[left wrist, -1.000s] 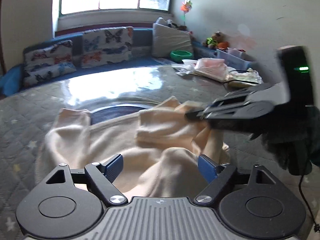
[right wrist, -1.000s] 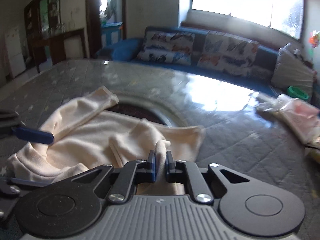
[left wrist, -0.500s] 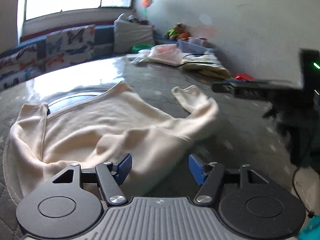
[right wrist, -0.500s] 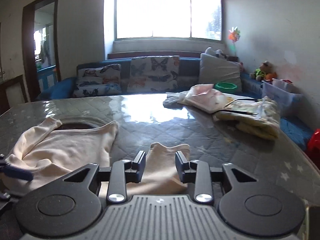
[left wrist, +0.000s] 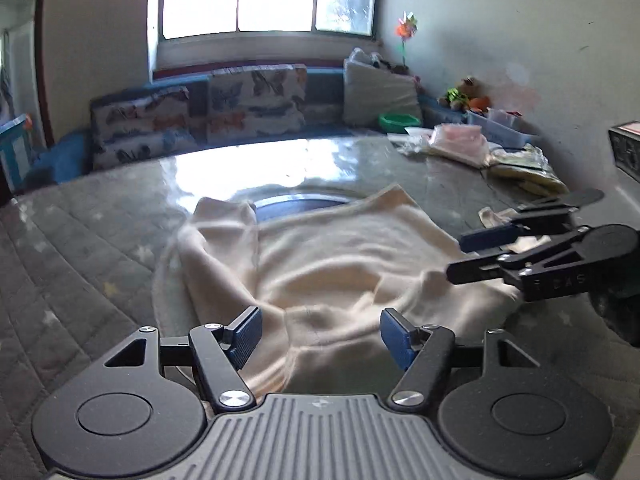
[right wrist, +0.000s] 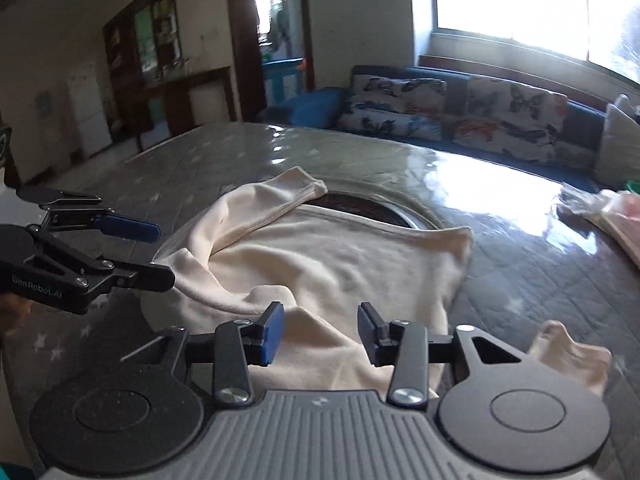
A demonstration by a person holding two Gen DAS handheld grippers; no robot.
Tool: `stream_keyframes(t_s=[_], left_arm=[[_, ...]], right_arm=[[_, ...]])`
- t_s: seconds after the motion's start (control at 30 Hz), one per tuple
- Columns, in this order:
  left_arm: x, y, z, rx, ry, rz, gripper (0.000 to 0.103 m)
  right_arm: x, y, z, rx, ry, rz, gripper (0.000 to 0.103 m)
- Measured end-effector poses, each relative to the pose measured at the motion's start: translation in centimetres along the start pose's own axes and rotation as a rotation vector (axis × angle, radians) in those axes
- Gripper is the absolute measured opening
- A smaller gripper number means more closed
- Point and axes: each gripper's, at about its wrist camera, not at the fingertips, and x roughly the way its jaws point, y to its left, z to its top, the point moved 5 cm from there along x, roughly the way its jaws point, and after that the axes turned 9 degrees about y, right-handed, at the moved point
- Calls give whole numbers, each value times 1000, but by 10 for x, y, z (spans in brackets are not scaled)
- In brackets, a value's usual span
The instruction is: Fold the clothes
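A cream long-sleeved top (left wrist: 340,256) lies spread and rumpled on the grey quilted table (left wrist: 80,248). One sleeve (right wrist: 272,200) is laid over its left side. The other sleeve's cuff (right wrist: 572,356) lies off to the right on the table. My left gripper (left wrist: 322,336) hovers over the near edge of the top, jaws opening, cloth below the gap and no pad pressing it. My right gripper (right wrist: 320,332) is above the top's right side, jaws also opening, nothing pinched. Each gripper shows in the other's view: the right gripper (left wrist: 460,258), the left gripper (right wrist: 162,256).
A dark round inset (left wrist: 296,202) sits in the table just beyond the top. A pile of clothes and bags (left wrist: 460,144) lies at the far right. A sofa with butterfly cushions (left wrist: 240,108) and a green bowl (left wrist: 400,120) stand behind the table.
The right gripper, shut on a fold of the sleeve a second ago, has opened and let it go. That sleeve now lies out to the right. The left jaws are a little narrower.
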Motion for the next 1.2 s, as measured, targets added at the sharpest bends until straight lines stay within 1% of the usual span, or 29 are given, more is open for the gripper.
stream_keyframes(t_s=[0.07,0.13,0.2,0.23,0.3,0.33,0.37,0.4,0.5,0.57,0.67,0.73,0.77,0.87,0.93,1.03,1.07,1.17,1.2], left_arm=[[9,4,-2,-11,31,2,67],[17,5,-4,-20,49,-12,64],[19,6,-6,-38,59,-42,50],[18,6,-6,-36,56,-51,45],[12,4,-7,-20,41,-46,33],[9,3,-7,-12,32,-43,29],[4,2,-9,-2,20,-50,23],[-1,0,-10,8,8,-57,21],[-12,-4,-15,43,-27,-66,16],[-18,-8,-19,60,-44,-70,15],[-31,-15,-30,100,-61,-94,15],[-39,-23,-41,140,-61,-125,15],[-42,-29,-47,171,-60,-130,15],[-45,-40,-67,233,-32,-153,15],[-47,-41,-78,257,-11,-170,15],[-50,-43,-87,294,13,-188,16],[-52,-43,-89,308,19,-200,16],[-57,-46,-89,351,14,-205,18],[-60,-44,-87,344,7,-211,18]], right_arm=[[10,3,2,-38,29,8,47],[18,5,3,-56,57,21,47],[26,6,0,-64,92,38,44],[27,6,-1,-67,103,45,40],[25,9,-4,-79,97,50,17],[21,11,-6,-88,84,46,13],[16,12,-6,-93,73,44,8],[8,15,-7,-102,53,46,6],[-12,23,-9,-143,13,38,5],[-22,29,-12,-157,5,36,5],[-43,43,-22,-220,-5,36,5],[-55,54,-32,-256,-1,50,5],[-60,60,-38,-278,2,57,5],[-68,74,-57,-311,37,93,5],[-68,80,-68,-324,89,123,6],[-71,80,-76,-315,130,154,7],[-73,78,-75,-304,134,164,8],[-79,67,-64,-252,95,162,10],[-79,63,-59,-231,76,150,10]])
